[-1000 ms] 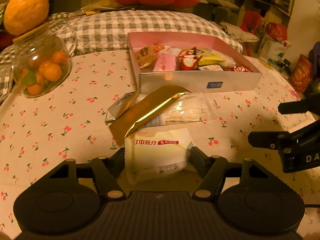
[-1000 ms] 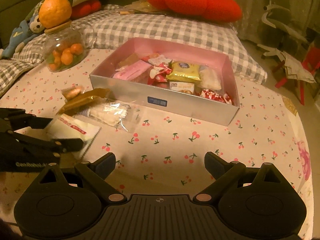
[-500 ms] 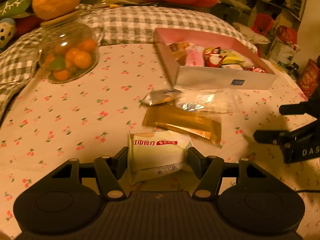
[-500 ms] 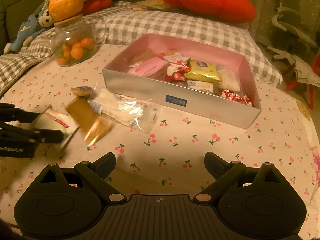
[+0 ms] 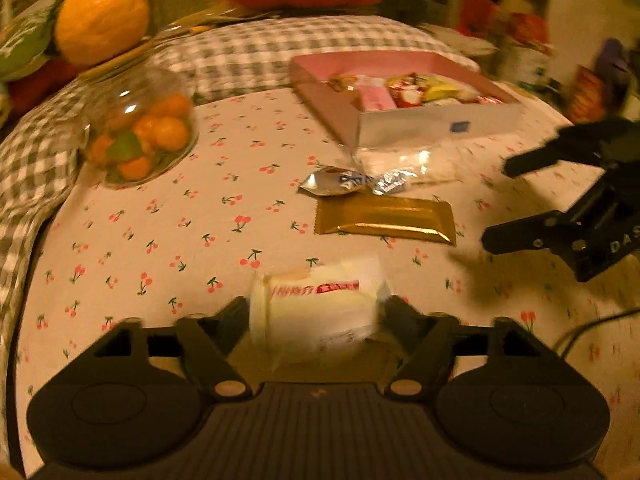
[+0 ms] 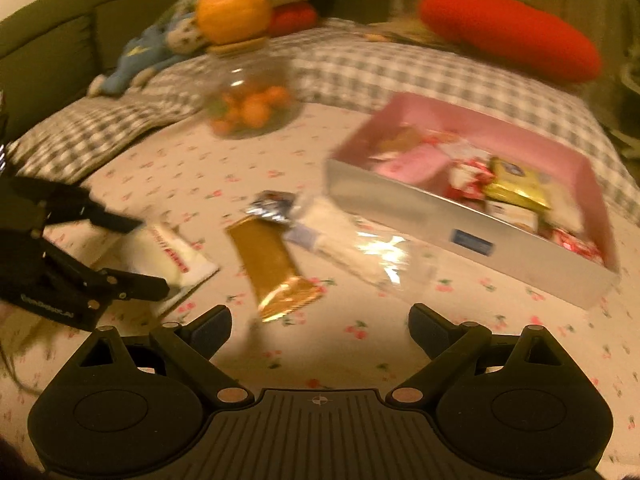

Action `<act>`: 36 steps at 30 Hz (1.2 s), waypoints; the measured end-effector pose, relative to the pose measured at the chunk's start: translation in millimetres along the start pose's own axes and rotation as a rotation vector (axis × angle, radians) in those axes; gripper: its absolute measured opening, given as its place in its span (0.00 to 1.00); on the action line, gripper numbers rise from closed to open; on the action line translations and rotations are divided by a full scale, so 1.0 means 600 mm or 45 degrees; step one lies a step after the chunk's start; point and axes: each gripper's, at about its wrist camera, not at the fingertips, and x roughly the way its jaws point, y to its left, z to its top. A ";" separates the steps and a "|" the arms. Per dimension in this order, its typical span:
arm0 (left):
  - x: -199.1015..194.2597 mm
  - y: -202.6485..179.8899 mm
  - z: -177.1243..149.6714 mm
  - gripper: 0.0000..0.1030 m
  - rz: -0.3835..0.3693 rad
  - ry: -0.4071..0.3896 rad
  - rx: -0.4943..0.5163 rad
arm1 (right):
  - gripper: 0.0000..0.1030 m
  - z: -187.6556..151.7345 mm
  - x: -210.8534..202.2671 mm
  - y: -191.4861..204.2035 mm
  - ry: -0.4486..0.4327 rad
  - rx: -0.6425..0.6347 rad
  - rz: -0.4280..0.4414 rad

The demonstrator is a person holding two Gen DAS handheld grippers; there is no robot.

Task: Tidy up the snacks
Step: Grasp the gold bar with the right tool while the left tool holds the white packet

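We have the left gripper (image 5: 316,312) clamped on the white snack packet (image 5: 316,308), lifted clear for the pink box (image 5: 436,124). Our right gripper (image 6: 320,324) hangs wide and empty near the gold bar (image 6: 272,268), presumably the next pick.

Cream packet (image 5: 316,312) held off cloth, gold bar (image 5: 384,220) flat, box (image 5: 440,126) filled

Dim warm light, checked quilt (image 6: 400,68), red cushion (image 6: 508,32)
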 end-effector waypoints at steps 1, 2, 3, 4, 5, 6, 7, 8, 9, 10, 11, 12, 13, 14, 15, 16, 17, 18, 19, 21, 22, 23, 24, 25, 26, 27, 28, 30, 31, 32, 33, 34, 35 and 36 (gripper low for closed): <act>0.000 0.003 0.001 0.85 -0.034 0.001 0.033 | 0.93 0.001 0.003 0.006 0.002 -0.019 0.003; 0.001 0.006 0.002 0.87 -0.055 0.007 0.062 | 0.92 0.002 0.006 0.009 0.005 -0.032 0.004; 0.004 0.009 0.006 0.87 -0.061 0.016 0.085 | 0.92 0.004 0.009 0.012 0.008 -0.045 0.004; 0.006 0.013 0.009 0.87 -0.050 0.024 0.085 | 0.92 0.007 0.012 0.015 0.007 -0.053 0.004; 0.008 0.015 0.012 0.87 -0.041 0.033 0.066 | 0.92 0.008 0.014 0.018 0.004 -0.059 0.005; 0.010 0.018 0.016 0.87 -0.047 0.049 0.030 | 0.92 0.010 0.017 0.019 0.001 -0.061 0.008; 0.011 0.021 0.017 0.87 -0.068 0.061 0.006 | 0.92 0.012 0.021 0.021 0.002 -0.062 0.013; 0.013 0.020 0.019 0.87 -0.096 0.067 -0.009 | 0.91 0.012 0.023 0.021 0.002 -0.064 0.021; 0.014 0.016 0.019 0.87 -0.104 0.070 -0.006 | 0.88 0.012 0.026 0.022 0.001 -0.069 0.029; 0.016 0.012 0.018 0.87 -0.101 0.074 0.010 | 0.87 0.013 0.030 0.025 0.003 -0.079 0.038; 0.019 0.004 0.016 0.87 -0.094 0.082 0.049 | 0.86 0.013 0.032 0.026 0.003 -0.089 0.043; 0.022 -0.002 0.013 0.87 -0.090 0.090 0.086 | 0.84 0.014 0.036 0.029 0.000 -0.100 0.046; 0.025 -0.006 0.010 0.87 -0.087 0.098 0.111 | 0.82 0.015 0.039 0.030 -0.001 -0.109 0.048; 0.028 -0.007 0.009 0.87 -0.086 0.110 0.119 | 0.82 0.016 0.042 0.031 0.000 -0.114 0.048; 0.032 -0.007 0.008 0.88 -0.086 0.123 0.116 | 0.80 0.016 0.047 0.031 0.001 -0.119 0.048; 0.033 -0.005 0.007 0.89 -0.087 0.122 0.100 | 0.79 0.017 0.051 0.031 0.004 -0.122 0.047; 0.034 -0.004 0.007 0.90 -0.088 0.124 0.079 | 0.78 0.018 0.056 0.031 0.009 -0.126 0.044; 0.035 -0.002 0.007 0.91 -0.087 0.126 0.066 | 0.76 0.018 0.059 0.031 0.011 -0.129 0.043; 0.035 -0.003 0.007 0.91 -0.081 0.122 0.059 | 0.74 0.019 0.063 0.030 0.013 -0.128 0.043; 0.034 -0.003 0.005 0.92 -0.074 0.115 0.056 | 0.73 0.021 0.068 0.029 0.013 -0.120 0.043; 0.034 -0.003 0.004 0.92 -0.073 0.113 0.053 | 0.72 0.021 0.070 0.028 0.009 -0.118 0.041; 0.033 -0.003 0.005 0.92 -0.073 0.111 0.050 | 0.71 0.022 0.071 0.027 0.005 -0.114 0.038; 0.033 -0.002 0.005 0.91 -0.073 0.109 0.048 | 0.70 0.023 0.073 0.027 0.001 -0.109 0.037; 0.033 -0.002 0.004 0.91 -0.073 0.106 0.046 | 0.69 0.023 0.074 0.027 -0.003 -0.107 0.035; 0.031 -0.002 0.003 0.90 -0.073 0.104 0.043 | 0.68 0.024 0.074 0.027 -0.006 -0.108 0.033; 0.031 -0.002 0.003 0.89 -0.071 0.102 0.041 | 0.68 0.023 0.075 0.027 -0.010 -0.107 0.030; 0.031 -0.001 0.004 0.88 -0.070 0.101 0.037 | 0.68 0.023 0.075 0.028 -0.014 -0.106 0.027; 0.030 0.000 0.004 0.86 -0.067 0.100 0.031 | 0.67 0.023 0.076 0.030 -0.021 -0.104 0.025; 0.030 0.000 0.005 0.86 -0.064 0.099 0.025 | 0.65 0.023 0.076 0.031 -0.027 -0.102 0.022; 0.030 0.000 0.005 0.86 -0.063 0.099 0.023 | 0.64 0.023 0.077 0.032 -0.031 -0.100 0.021; 0.030 -0.001 0.005 0.86 -0.060 0.097 0.021 | 0.62 0.023 0.077 0.033 -0.037 -0.099 0.020; 0.030 -0.002 0.005 0.85 -0.057 0.095 0.018 | 0.59 0.023 0.077 0.035 -0.040 -0.099 0.019; 0.029 -0.002 0.004 0.85 -0.055 0.093 0.016 | 0.57 0.023 0.076 0.036 -0.043 -0.098 0.020; 0.029 -0.003 0.004 0.85 -0.053 0.090 0.012 | 0.54 0.023 0.076 0.037 -0.044 -0.097 0.023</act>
